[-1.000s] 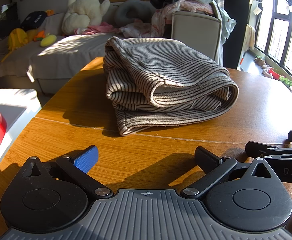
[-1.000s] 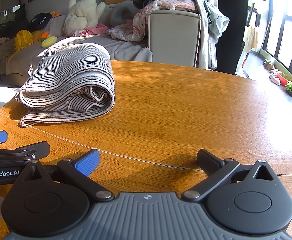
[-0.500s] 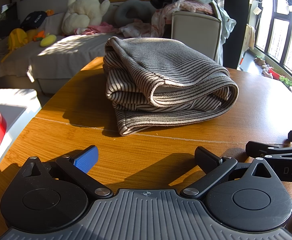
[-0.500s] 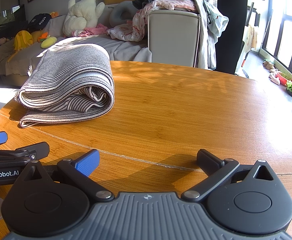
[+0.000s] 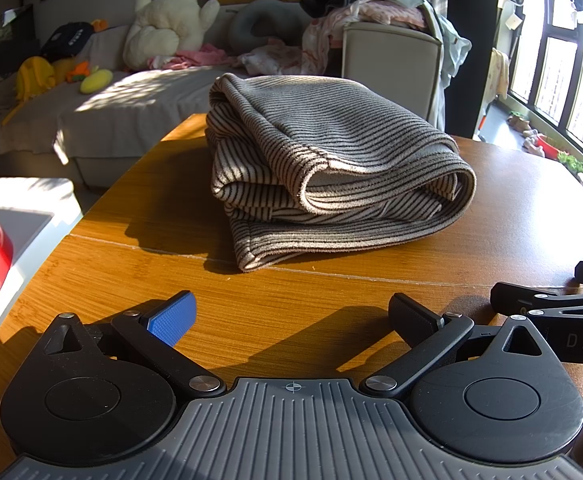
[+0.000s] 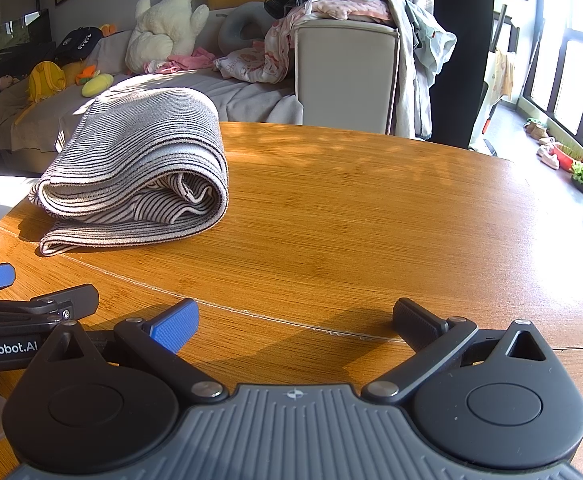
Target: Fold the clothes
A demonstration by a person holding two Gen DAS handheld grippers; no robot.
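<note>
Folded striped garment (image 5: pixel 331 168) on table (image 5: pixel 139 276) (grippers apart).

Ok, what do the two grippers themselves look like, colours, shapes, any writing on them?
Both are alike: a ribbed grey body, two round black discs with silver pivot pins, and black link arms carrying two fingers. On the left gripper and the right gripper, one pad is textured blue, the other black. White lettering shows on their sides: "GenRobot.AI" on the left, "DAS" on the right. No cables or sleeves are in view.
</note>
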